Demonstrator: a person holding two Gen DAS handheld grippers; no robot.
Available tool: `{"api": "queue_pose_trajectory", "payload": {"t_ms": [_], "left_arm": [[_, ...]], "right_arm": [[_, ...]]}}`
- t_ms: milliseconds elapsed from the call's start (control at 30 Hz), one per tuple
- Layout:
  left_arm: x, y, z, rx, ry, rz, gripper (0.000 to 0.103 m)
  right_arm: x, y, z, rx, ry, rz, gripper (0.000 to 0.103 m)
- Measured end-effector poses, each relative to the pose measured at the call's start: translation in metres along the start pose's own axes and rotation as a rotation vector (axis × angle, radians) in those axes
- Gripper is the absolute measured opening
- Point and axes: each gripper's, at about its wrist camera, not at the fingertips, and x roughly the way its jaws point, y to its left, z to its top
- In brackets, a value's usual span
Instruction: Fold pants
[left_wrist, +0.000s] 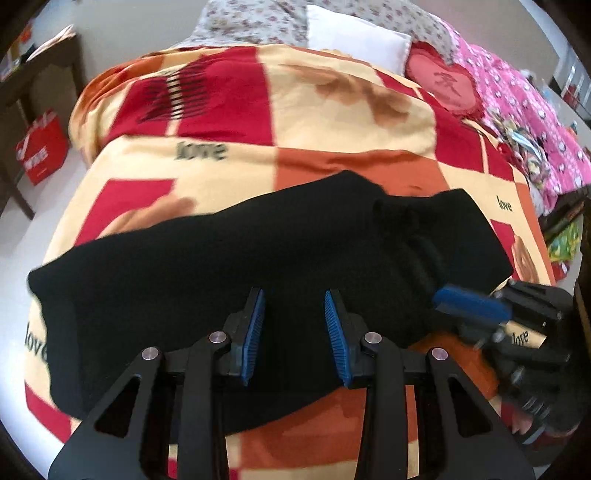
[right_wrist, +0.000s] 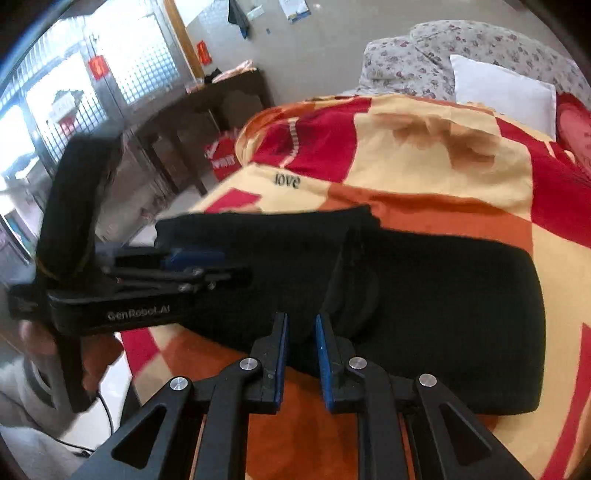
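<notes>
Both grippers, left (left_wrist: 294, 336) and right (right_wrist: 301, 360), hovered with fingers part open and empty above black pants (left_wrist: 236, 266) lying folded across the bed's blanket (left_wrist: 332, 122); neat folding would require grasping matching edges evenly

Black pants (left_wrist: 236, 266) lie folded into a long, thick band across a bed's red, orange and cream patchwork blanket (left_wrist: 332, 122), near its front edge. 1 upper layer overlaps the rest, leaving a raised, rumpled ridge towards the band's right half.
</notes>
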Motion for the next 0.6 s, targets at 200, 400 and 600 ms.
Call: {"api": "queue_pose_trajectory", "payload": {"t_ms": [200,400,600], "left_arm": [[-0.015,0.036,-0.012,-0.074,-0.019,0.068,0.034],[-0.019,0.053,-0.020,-0.100,-0.035,0.108,0.034],[-0.026,0.059,-0.022,-0.114,-0.047,0.121,0.035]], "right_arm": [[-0.006,-0.017,0.006,0.085,-0.043,-0.099,0.014],[0.026,-0.009,0.009,0.059,0.011,-0.143,0.015],[0.022,0.006,0.020,0.014,0.028,-0.107,0.016]]}}
